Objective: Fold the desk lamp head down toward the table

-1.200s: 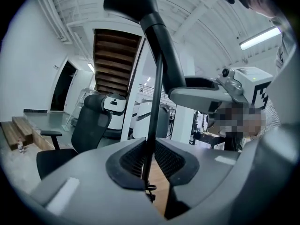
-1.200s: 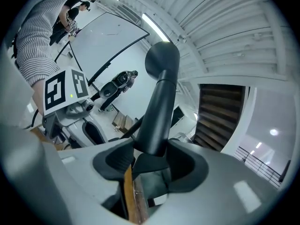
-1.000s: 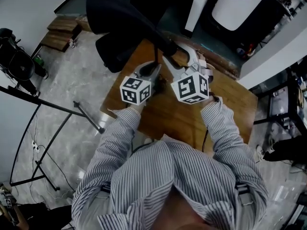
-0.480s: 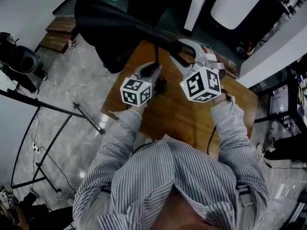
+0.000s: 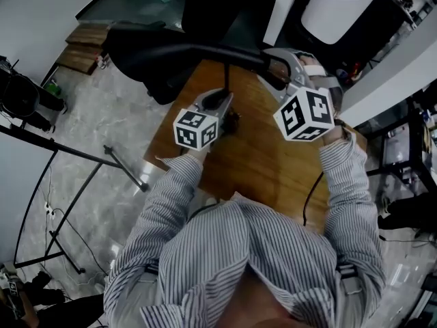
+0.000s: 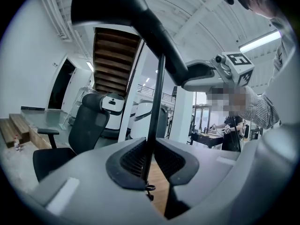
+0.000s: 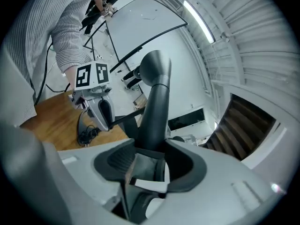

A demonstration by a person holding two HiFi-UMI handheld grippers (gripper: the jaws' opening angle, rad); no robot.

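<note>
A black desk lamp stands on the wooden table. Its wide head reaches out to the left past the table edge, on a thick neck. My left gripper is shut on the thin upright stem, low down near the base. My right gripper holds the thick neck at its near end; its jaws are closing, with the neck pressed between the pads. In the left gripper view the head hangs overhead and the right gripper sits on the neck.
A black office chair stands beyond the table's left corner, under the lamp head. A black metal stand crosses the floor at left, wooden steps lie behind it. A cable drops off the table's near edge.
The lamp head has swung from pointing up and away to lying nearly level out to the left. My right gripper moved right and up and rolled with the neck. The left gripper stayed put.
</note>
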